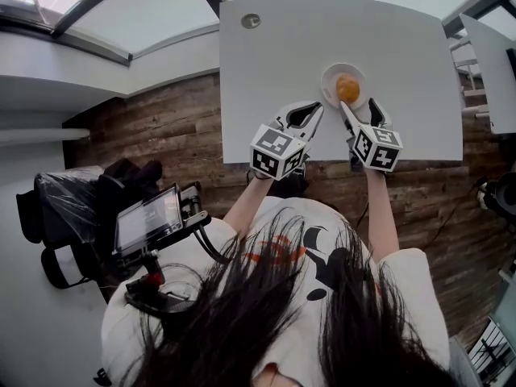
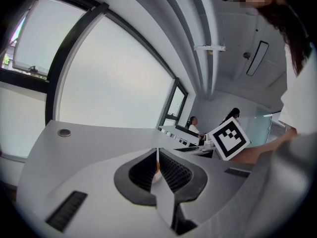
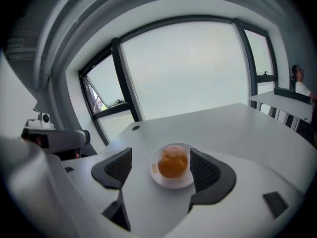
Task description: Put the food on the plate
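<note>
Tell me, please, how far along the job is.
It looks done: the orange food sits on the white plate on the table. Nothing is in hand: the right tool is open and empty, the left tool shut on nothing. Probably only drawing the tools back is left.

The food (image 1: 347, 89) is a round, orange ball with a paler, pinkish top. It looks a bit bumpy. It sits in the middle of a small, round, white plate (image 1: 330, 77). The plate lies flat on the white table (image 1: 403, 47), close to the middle. In the right gripper view the food (image 3: 173, 163) hides most of the plate (image 3: 171, 182), which has a tiny orange mark on its left edge.
</note>
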Demonstrator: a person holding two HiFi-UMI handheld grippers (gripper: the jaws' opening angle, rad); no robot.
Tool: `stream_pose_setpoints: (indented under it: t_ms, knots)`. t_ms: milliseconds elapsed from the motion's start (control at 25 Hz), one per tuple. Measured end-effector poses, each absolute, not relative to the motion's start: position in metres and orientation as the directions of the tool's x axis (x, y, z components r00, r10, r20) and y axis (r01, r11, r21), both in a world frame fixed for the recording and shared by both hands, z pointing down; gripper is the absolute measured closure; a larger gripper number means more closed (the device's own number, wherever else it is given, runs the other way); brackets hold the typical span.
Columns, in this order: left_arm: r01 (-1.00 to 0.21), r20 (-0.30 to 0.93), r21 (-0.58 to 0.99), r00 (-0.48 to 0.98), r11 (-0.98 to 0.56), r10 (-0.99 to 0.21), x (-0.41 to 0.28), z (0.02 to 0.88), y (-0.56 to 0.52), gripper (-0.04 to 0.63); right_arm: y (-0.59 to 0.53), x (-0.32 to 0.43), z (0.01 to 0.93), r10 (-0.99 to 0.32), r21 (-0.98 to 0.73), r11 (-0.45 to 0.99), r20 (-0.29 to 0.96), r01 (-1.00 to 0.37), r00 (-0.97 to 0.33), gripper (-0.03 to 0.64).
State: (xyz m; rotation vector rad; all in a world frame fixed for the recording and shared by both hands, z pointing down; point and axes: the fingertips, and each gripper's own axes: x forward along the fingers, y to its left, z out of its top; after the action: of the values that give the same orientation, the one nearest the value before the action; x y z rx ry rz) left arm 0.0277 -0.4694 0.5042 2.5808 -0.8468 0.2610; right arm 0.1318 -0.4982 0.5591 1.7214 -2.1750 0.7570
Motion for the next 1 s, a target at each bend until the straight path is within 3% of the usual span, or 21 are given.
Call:
stream_pose_setpoints:
  t_ms: [240, 280, 440, 520, 640, 1000]
  knots:
    - [-0.582, 0.289, 0.306, 0.811, -0.754, -0.509, 0.052, 0.494, -0.443, 0.589, -0.46, 0.131, 0.514, -0.869, -0.296, 0.171, 0.404, -0.94, -0.286, 0.25]
    - [-0.578, 0.287, 0.302, 0.813, -0.758, -0.506, 0.056, 0.493, -0.436, 0.589, -0.452, 0.134, 0.509, -0.877, -0.301, 0.162, 0.392, -0.94, -0.277, 0.339]
    - [-0.57, 0.283, 0.289, 0.819, -0.769, -0.5, 0.07, 0.485, -0.407, 0.589, -0.414, 0.141, 0.493, -0.89, -0.336, 0.15, 0.363, -0.93, -0.275, 0.345]
    - [-0.568, 0.28, 0.28, 0.82, -0.774, -0.5, 0.078, 0.481, -0.39, 0.589, -0.394, 0.147, 0.486, -0.898, -0.352, 0.139, 0.348, -0.926, -0.267, 0.413]
    - [-0.573, 0.273, 0.267, 0.816, -0.775, -0.51, 0.091, 0.476, -0.36, 0.589, -0.36, 0.156, 0.476, -0.906, -0.394, 0.133, 0.325, -0.91, -0.273, 0.451]
    - [-0.591, 0.273, 0.248, 0.803, -0.768, -0.53, 0.124, 0.479, -0.26, 0.589, -0.262, 0.172, 0.478, -0.891, -0.435, 0.188, 0.302, -0.881, -0.339, 0.453]
